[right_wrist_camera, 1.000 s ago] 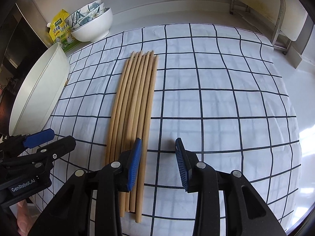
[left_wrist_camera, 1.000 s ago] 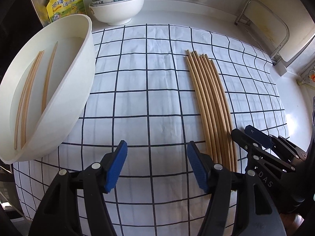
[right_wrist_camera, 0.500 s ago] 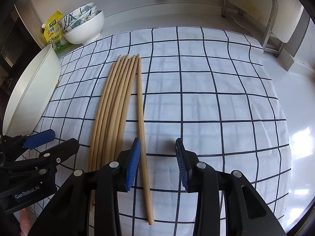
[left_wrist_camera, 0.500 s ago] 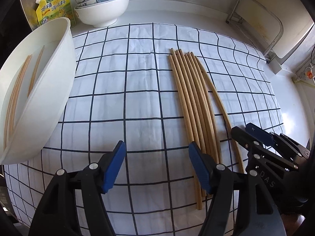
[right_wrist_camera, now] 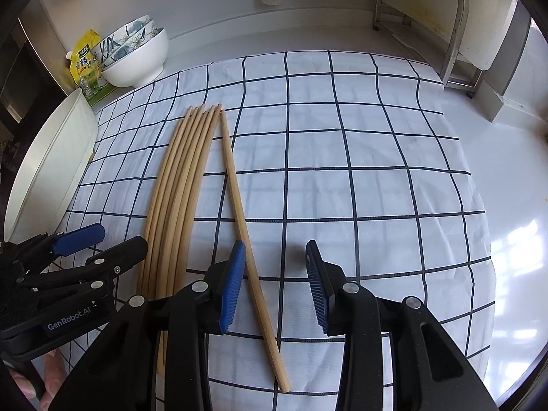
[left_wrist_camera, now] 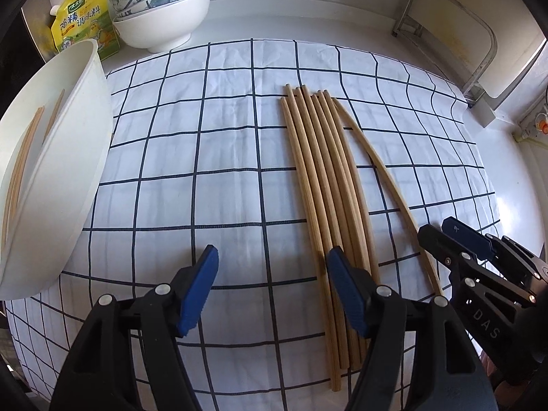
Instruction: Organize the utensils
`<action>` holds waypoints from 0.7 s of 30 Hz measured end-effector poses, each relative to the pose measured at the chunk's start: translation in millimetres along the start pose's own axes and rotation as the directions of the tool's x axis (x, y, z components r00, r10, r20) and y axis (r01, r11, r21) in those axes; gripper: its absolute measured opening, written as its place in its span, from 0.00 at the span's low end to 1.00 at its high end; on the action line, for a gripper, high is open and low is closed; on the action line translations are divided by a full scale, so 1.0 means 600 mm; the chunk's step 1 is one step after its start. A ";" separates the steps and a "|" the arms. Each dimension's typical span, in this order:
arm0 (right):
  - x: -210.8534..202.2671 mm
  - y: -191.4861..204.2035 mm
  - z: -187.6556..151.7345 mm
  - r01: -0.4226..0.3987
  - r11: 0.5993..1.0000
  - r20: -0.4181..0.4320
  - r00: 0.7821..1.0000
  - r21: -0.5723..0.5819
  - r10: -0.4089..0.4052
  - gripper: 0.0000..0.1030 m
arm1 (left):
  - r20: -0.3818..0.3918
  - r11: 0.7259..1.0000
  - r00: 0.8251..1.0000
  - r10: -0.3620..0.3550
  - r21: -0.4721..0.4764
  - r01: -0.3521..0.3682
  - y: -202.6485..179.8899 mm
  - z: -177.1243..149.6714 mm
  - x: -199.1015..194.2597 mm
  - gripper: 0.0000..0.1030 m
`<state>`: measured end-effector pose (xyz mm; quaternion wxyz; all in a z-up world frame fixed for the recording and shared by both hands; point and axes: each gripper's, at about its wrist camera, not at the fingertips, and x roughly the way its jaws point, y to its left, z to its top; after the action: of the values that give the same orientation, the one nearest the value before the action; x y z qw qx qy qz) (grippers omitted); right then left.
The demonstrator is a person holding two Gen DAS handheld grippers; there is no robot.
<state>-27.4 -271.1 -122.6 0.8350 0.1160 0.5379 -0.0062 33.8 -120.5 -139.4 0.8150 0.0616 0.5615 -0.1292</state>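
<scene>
- Currently, the left gripper (left_wrist_camera: 270, 287) hangs over the checked cloth (left_wrist_camera: 222, 144) with its blue pads (left_wrist_camera: 200, 287) set wide apart; nothing lies between them, only bare cloth.
- The bundle of chopsticks (left_wrist_camera: 325, 188) lies flat on the cloth, running away from the fingers. Its near ends pass under and just outside the left gripper's right-hand pad.
- The right gripper (right_wrist_camera: 274, 287) stands with its pads at a moderate gap, narrower than the left pair. No pad presses on anything.
- One single chopstick (right_wrist_camera: 239, 222) lies splayed off the bundle: its far tip is near the bundle's far tips, and its near end angles away from them. It passes just inside the right gripper's left-hand pad, in the gap between the fingers, resting on the cloth.
- The rest of the bundle sits outside that left-hand pad, between the two grippers.
- The white basin (left_wrist_camera: 58, 178) stands tilted at the cloth's edge, well outside the left gripper's left-hand pad. Chopsticks in the basin (left_wrist_camera: 24, 157) lie along its inner wall.
- Beyond the fingertips, stacked bowls (left_wrist_camera: 161, 17) and a yellow packet (left_wrist_camera: 82, 20) stand at the far left corner.
</scene>
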 end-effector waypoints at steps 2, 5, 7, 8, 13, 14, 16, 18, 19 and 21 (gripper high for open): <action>0.000 0.002 0.001 -0.001 1.000 0.001 1.000 -0.001 0.001 0.34 | 0.004 1.000 1.000 0.008 0.005 -0.008 -0.001 0.002 0.002 0.66; 0.001 0.003 0.003 -0.003 1.000 0.001 1.000 0.000 0.003 0.34 | 0.003 1.000 1.000 0.010 0.008 -0.010 0.002 0.003 0.003 0.67; 0.003 0.004 0.006 -0.006 1.000 0.001 1.000 -0.002 0.006 0.34 | 0.002 1.000 1.000 0.015 0.005 -0.015 0.007 0.004 0.004 0.67; 0.004 0.005 0.007 -0.007 1.000 0.001 1.000 -0.003 0.007 0.34 | 0.000 1.000 1.000 0.020 0.003 -0.020 0.010 0.003 0.004 0.67; 0.013 0.012 0.013 -0.009 1.000 -0.002 1.000 -0.010 0.009 0.34 | -0.018 0.997 0.998 0.067 0.029 -0.066 0.015 -0.003 0.009 0.67; 0.014 0.013 0.014 -0.008 1.000 -0.001 1.000 -0.013 0.008 0.34 | -0.020 0.997 0.998 0.067 0.026 -0.066 0.016 -0.003 0.009 0.67; 0.015 0.015 0.014 -0.005 1.000 0.000 1.000 -0.022 0.005 0.34 | -0.023 0.997 0.997 0.074 0.013 -0.073 0.023 -0.003 0.009 0.67; 0.015 0.017 0.015 -0.003 1.000 0.003 1.000 -0.030 0.003 0.34 | -0.026 0.997 0.997 0.079 -0.003 -0.079 0.034 -0.003 0.009 0.67; 0.017 0.018 0.016 -0.001 0.999 0.003 1.000 -0.035 0.001 0.35 | -0.027 0.997 0.997 0.079 -0.010 -0.079 0.041 -0.001 0.010 0.67; 0.020 0.020 0.018 0.006 0.999 0.005 1.000 -0.046 -0.006 0.35 | -0.027 0.996 0.996 0.084 -0.017 -0.084 0.048 0.002 0.012 0.69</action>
<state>-11.3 -260.2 -127.0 0.8386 0.0952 0.5364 0.0033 45.4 -94.4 -146.8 0.8128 0.0794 0.5702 -0.0890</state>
